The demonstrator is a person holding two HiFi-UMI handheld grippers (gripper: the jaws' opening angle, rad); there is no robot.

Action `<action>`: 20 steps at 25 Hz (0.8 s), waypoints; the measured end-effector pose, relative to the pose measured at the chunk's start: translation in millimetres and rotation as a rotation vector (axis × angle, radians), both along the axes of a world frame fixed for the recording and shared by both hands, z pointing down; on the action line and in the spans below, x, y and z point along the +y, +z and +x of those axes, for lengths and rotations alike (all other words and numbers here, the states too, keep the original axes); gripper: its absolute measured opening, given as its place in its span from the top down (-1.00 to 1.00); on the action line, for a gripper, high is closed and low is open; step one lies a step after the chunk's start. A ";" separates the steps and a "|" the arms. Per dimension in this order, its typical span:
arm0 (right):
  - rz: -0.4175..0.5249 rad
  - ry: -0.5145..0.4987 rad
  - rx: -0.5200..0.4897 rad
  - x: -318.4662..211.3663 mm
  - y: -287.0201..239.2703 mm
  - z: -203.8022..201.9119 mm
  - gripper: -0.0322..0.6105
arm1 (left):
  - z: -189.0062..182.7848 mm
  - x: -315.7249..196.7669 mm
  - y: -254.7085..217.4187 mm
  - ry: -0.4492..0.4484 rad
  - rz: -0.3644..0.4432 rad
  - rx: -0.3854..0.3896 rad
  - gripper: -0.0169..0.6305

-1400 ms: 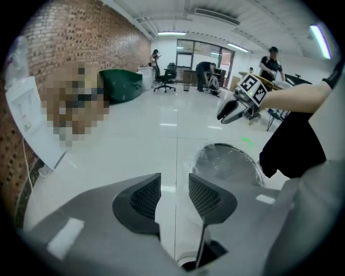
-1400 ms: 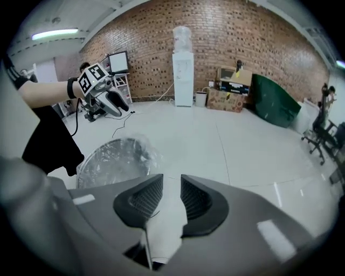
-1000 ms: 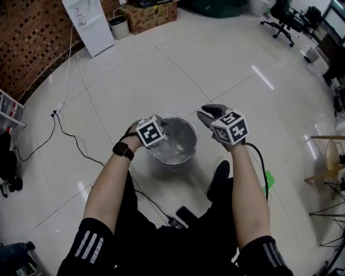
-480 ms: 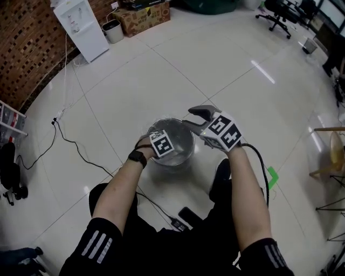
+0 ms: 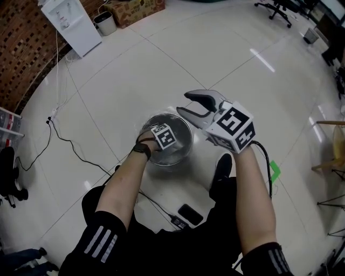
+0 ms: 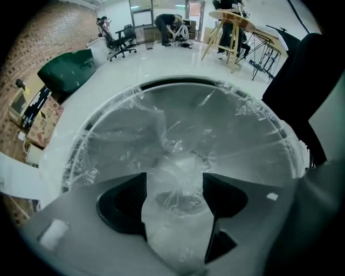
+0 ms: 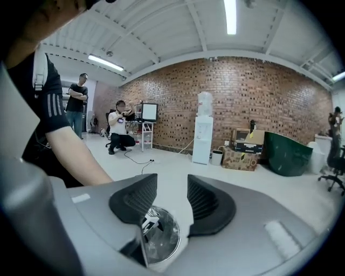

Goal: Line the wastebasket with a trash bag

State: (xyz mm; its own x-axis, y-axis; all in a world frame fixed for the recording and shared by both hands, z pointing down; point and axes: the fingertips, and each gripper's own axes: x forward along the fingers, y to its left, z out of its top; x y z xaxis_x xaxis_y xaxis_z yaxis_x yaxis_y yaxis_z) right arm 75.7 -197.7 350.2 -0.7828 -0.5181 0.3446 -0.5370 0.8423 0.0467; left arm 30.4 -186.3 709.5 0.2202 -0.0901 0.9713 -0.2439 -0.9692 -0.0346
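A round metal wastebasket (image 5: 188,141) stands on the tiled floor in front of my feet. A clear trash bag (image 5: 175,153) lines it, and its film is folded over the rim (image 6: 178,82). My left gripper (image 5: 161,141) points steeply down inside the basket, under its marker cube. Its jaws are opening, and bunched bag film (image 6: 178,161) lies loose between them (image 6: 175,183) without being pinched. My right gripper (image 5: 183,103) hangs above the basket's right rim, and its jaws are opening with nothing between them (image 7: 172,191). The basket (image 7: 161,237) shows below them.
A black cable (image 5: 70,143) and a dark phone-like device (image 5: 190,214) lie on the floor near my feet. A white water dispenser (image 5: 70,24), a small bin (image 5: 103,22) and a cardboard box (image 5: 135,6) stand by the brick wall. Wooden furniture (image 5: 334,156) is at the right edge.
My left gripper has sunk from the basket's rim down into the lined basket. The right gripper has risen off the right rim, and its jaws now stand apart.
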 end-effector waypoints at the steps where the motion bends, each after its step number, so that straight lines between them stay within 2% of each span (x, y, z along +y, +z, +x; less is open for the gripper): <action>1: 0.007 0.003 -0.010 0.6 -3.7 1.4 0.33 | -0.4 -0.7 4.9 0.003 0.001 -0.014 -0.04; 5: 0.023 0.001 -0.007 3.4 -9.3 2.9 0.33 | -1.4 -0.7 23.8 0.010 -0.004 -0.075 -0.05; 15: 0.027 0.006 0.030 1.4 -2.7 4.3 0.33 | -15.8 -2.7 60.1 -0.025 -0.058 -0.150 -0.07; 17: 0.021 0.009 0.032 1.2 -0.9 7.2 0.33 | -8.2 0.8 57.2 -0.010 -0.063 -0.134 -0.07; 20: 0.022 0.006 0.036 -2.0 -1.6 7.8 0.33 | 7.3 7.8 38.5 0.012 -0.078 -0.064 -0.07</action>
